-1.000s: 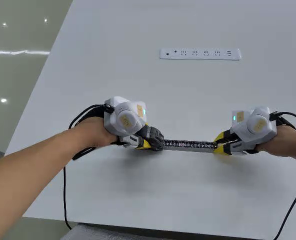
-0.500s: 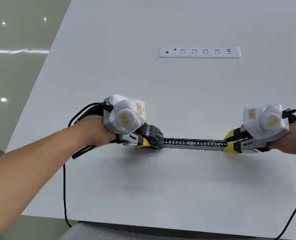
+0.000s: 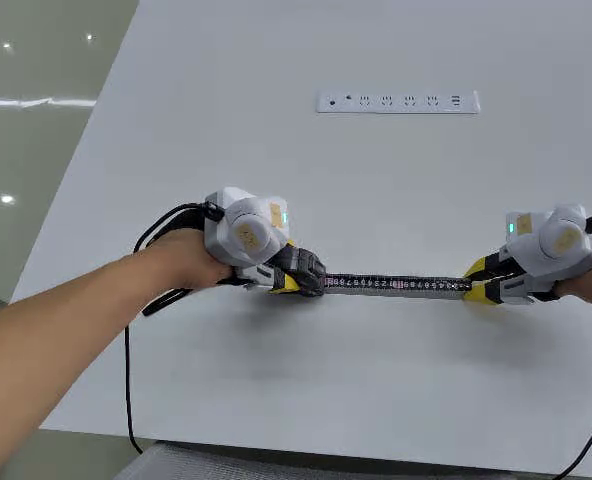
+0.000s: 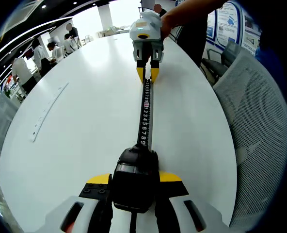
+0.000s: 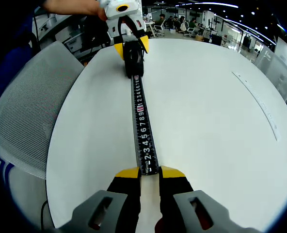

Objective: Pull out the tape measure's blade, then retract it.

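Note:
The black tape measure case (image 3: 300, 271) rests on the white table, and my left gripper (image 3: 288, 284) is shut on it. In the left gripper view the case (image 4: 135, 178) sits between the yellow-tipped fingers (image 4: 99, 178). A dark blade (image 3: 396, 284) with white numbers runs right from the case, just above the tabletop. My right gripper (image 3: 473, 288) is shut on the blade's end. In the right gripper view the blade (image 5: 142, 126) stretches from my right gripper (image 5: 149, 172) to the case (image 5: 133, 57), which is held by the left gripper (image 5: 130, 46).
A white power strip (image 3: 397, 102) lies on the table (image 3: 376, 200) far behind the blade. Black cables (image 3: 141, 300) trail from both grippers over the near table edge. A mesh chair (image 4: 260, 126) stands beside the table. People stand far off in the room.
My right gripper has moved to the right with the blade's end, and more of the blade is out of the case. The left gripper and case have stayed in place.

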`<state>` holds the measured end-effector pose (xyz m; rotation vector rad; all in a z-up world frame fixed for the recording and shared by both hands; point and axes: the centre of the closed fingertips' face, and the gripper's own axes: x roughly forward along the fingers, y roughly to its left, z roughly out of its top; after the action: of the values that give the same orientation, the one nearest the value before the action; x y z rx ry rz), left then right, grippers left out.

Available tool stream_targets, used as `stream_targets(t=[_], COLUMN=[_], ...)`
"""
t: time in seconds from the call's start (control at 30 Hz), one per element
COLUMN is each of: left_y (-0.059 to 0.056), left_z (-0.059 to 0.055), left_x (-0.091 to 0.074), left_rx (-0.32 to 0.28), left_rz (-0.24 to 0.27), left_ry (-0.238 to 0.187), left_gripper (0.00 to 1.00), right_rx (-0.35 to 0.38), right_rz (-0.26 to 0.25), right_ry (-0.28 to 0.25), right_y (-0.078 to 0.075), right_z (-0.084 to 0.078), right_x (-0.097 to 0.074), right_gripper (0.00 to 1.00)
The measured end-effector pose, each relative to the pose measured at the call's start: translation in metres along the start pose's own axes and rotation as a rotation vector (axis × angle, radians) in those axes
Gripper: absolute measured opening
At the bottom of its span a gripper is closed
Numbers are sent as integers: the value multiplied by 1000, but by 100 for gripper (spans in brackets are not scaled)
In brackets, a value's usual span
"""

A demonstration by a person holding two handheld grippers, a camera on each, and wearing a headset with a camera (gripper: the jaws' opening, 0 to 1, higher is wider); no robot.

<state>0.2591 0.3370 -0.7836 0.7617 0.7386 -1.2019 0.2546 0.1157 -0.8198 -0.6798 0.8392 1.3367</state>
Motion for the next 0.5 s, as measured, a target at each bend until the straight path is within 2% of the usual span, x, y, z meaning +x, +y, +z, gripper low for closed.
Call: stream_targets(t=[0.5], left_y=[1], left_z=[0], left_x=[0], left_rx=[-2], left_rz=[0], left_ry=[-1], left_gripper=[30], right_rx=[16], right_rz=[-6], right_ry=[4], right_y=[-2], right_z=[-12], right_x=[-8], right_gripper=[9])
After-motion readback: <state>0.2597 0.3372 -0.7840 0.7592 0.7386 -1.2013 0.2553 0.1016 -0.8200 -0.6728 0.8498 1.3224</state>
